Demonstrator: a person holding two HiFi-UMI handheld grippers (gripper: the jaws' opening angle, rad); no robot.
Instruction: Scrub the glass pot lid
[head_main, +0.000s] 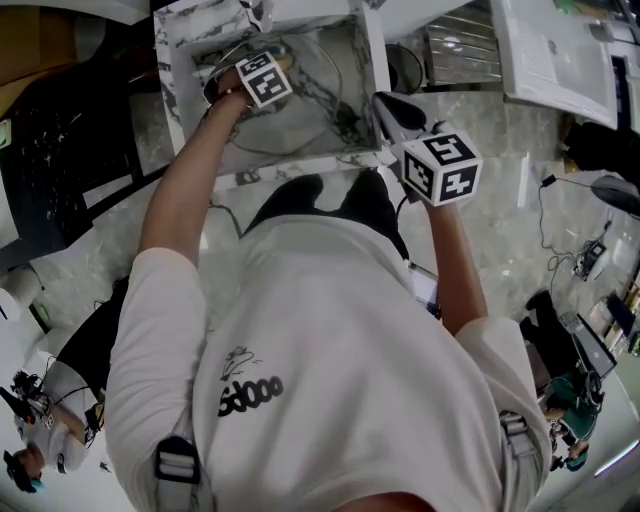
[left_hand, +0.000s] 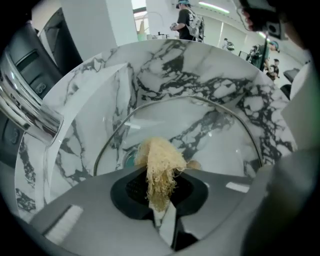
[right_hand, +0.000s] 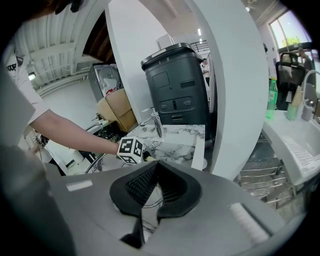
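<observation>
The left gripper (left_hand: 160, 187) is pinching a straw-coloured scrubber (left_hand: 159, 157) tight between its jaws, holding it against the glass lid (left_hand: 215, 145) sitting in the marble sink (left_hand: 165, 65), while the right gripper (right_hand: 155, 167) is hovering nearby, jaws together.

Bright, even light from ceiling strips (left_hand: 212, 5) beyond the marble sink (left_hand: 165, 65) casts only soft shadows, faint glints sit on the glass lid (left_hand: 210, 150) in the sink, the scrubber (left_hand: 160, 165) over it looks sharp, and both gripper views warp and darken toward their round edges.
</observation>
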